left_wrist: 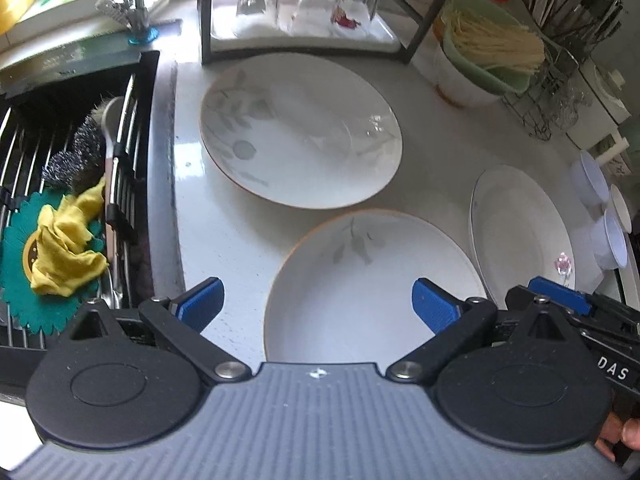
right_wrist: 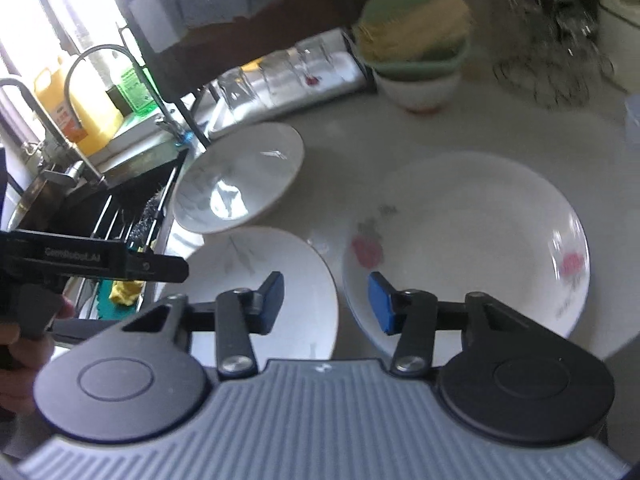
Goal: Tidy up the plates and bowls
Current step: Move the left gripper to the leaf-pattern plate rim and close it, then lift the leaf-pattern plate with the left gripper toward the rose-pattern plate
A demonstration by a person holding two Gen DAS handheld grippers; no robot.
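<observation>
Three white dishes lie on the white counter. A far leaf-patterned plate (left_wrist: 300,132) (right_wrist: 240,182) sits near the glass rack. A near leaf-patterned plate (left_wrist: 368,284) (right_wrist: 260,292) lies just below my left gripper (left_wrist: 318,304), which is open and empty. A pink-flower plate (left_wrist: 520,232) (right_wrist: 468,252) lies to the right. My right gripper (right_wrist: 326,304) is open and empty, hovering over the gap between the near plate and the flower plate. The right gripper also shows at the left wrist view's right edge (left_wrist: 560,300).
A sink (left_wrist: 72,200) with a wire rack, scrubbers and a yellow cloth is on the left. A rack with upturned glasses (left_wrist: 304,4) stands at the back. A green basket on a bowl (left_wrist: 480,60), a cutlery holder (left_wrist: 568,20) and small white bowls (left_wrist: 600,208) are at the right.
</observation>
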